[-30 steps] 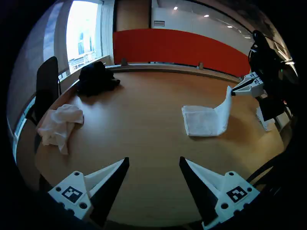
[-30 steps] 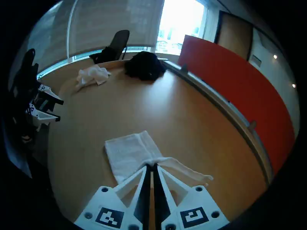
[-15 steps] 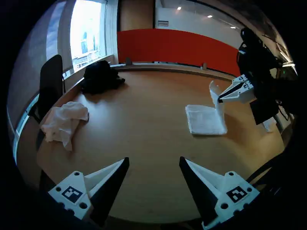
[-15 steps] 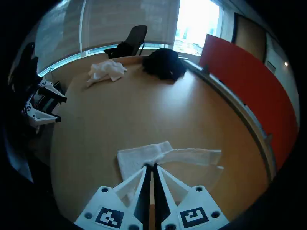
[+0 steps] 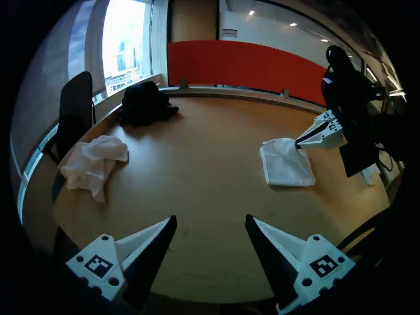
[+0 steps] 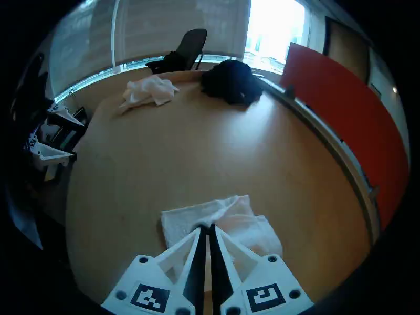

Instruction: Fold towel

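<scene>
Round wooden table, white towel in right gripper (fingers together).

White left gripper, black-faced jaws, square coded tags, screw holes

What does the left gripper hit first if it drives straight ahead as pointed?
Probably the bare table, between the crumpled towel and the folded towel. The open left gripper aims at neither. Fisheye depth is unclear, so the contact spot is a guess.
</scene>
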